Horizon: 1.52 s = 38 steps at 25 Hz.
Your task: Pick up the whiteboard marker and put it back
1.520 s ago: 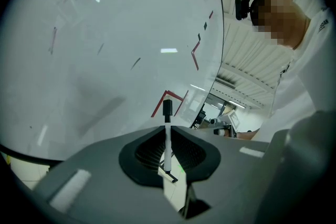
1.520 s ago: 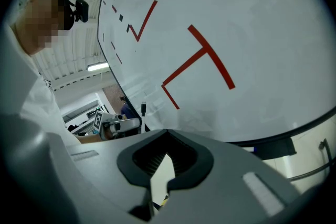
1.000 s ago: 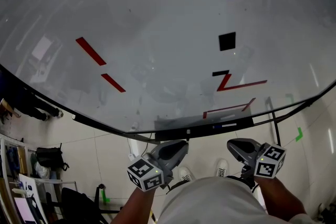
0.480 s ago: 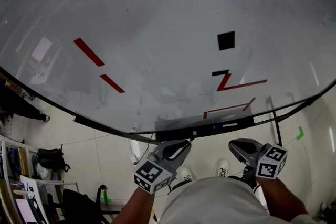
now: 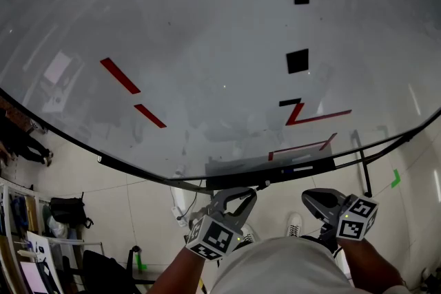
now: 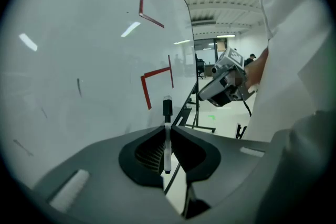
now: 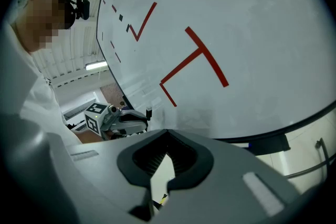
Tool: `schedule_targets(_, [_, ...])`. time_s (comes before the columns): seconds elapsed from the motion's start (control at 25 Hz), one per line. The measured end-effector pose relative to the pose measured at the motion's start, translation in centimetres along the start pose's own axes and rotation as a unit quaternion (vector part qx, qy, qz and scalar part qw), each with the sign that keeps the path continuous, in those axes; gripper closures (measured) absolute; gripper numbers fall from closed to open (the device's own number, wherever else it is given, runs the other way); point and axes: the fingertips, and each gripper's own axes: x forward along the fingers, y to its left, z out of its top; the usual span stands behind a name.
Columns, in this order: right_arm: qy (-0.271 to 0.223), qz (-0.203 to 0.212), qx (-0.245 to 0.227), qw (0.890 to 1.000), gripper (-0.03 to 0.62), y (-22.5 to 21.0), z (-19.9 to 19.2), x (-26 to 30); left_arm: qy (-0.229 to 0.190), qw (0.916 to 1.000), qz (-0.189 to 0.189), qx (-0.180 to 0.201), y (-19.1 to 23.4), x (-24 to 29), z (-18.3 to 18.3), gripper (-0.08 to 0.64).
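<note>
White barrel, black cap: the whiteboard marker (image 6: 167, 139) is pinched in your left gripper (image 6: 167, 129). The jaws are closed onto the barrel just behind the cap. The cap end stands clear of the tips and the rest of the barrel lies back in the hollow between the jaws.

Landmark: the dark tray (image 5: 275, 171) along the lower edge of the whiteboard (image 5: 207, 45).
- In the head view your left gripper sits just on your side of the tray, with its tips near the tray's left half. The marker is apart from the tray, not resting on it.
- Your right gripper (image 5: 308, 195) sits on your side of the tray too, under its right part. In its own view the jaws are brought together at the tips with nothing between them.

Handling, as judged:
- The marker looks light and stiff, a smooth round plastic tube.
- It should carry with little squeeze, but a round barrel pinched at one narrow line can pivot or slip lengthwise.
- The present hold on the barrel is sound. Taking it by the cap would risk pulling the cap off.
- Once released it may roll, so lay it lengthwise along the tray with the barrel down against the tray floor before you ease the jaws apart.

Status: pick-up looks done, and the return to the tray is not yet made.
</note>
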Motion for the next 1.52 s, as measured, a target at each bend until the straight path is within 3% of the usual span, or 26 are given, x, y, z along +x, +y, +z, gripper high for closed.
schedule_targets(0.2, [0.000,-0.002,0.002,1.000,0.591,0.0,-0.1,0.1,0.040,0.9970,0.006,0.066,-0.3,0.7,-0.7,0.509])
schedule_targets(0.52, [0.001,-0.002,0.001,1.000,0.591,0.0,0.0,0.0,0.057,0.9948,0.014,0.084,0.1,0.9,-0.9,0.508])
schedule_targets(0.64, [-0.001,0.000,0.005,1.000,0.591,0.1,0.0,0.0,0.076,0.9908,0.024,0.109,0.3,1.0,-1.2,0.508])
schedule_targets(0.8, [-0.002,-0.001,0.004,1.000,0.591,0.0,0.1,0.0,0.106,0.9791,0.030,0.171,0.3,1.6,-1.5,0.508])
schedule_targets(1.04, [0.000,-0.001,0.000,1.000,0.591,-0.2,0.2,0.0,0.135,0.9663,0.027,0.217,0.1,2.6,-2.0,0.508])
schedule_targets(1.32, [-0.001,-0.013,0.006,1.000,0.591,-0.9,-0.2,-0.4,0.199,0.9347,0.029,0.293,0.0,3.2,-2.8,0.509])
schedule_targets(1.4, [0.001,-0.013,0.010,1.000,0.591,-0.9,-0.6,-0.5,0.222,0.9262,0.029,0.303,0.0,3.6,-3.5,0.509])
schedule_targets(1.52, [0.000,-0.014,0.012,1.000,0.591,-0.9,-0.6,-0.6,0.244,0.9207,0.027,0.303,-0.1,4.3,-4.3,0.509])
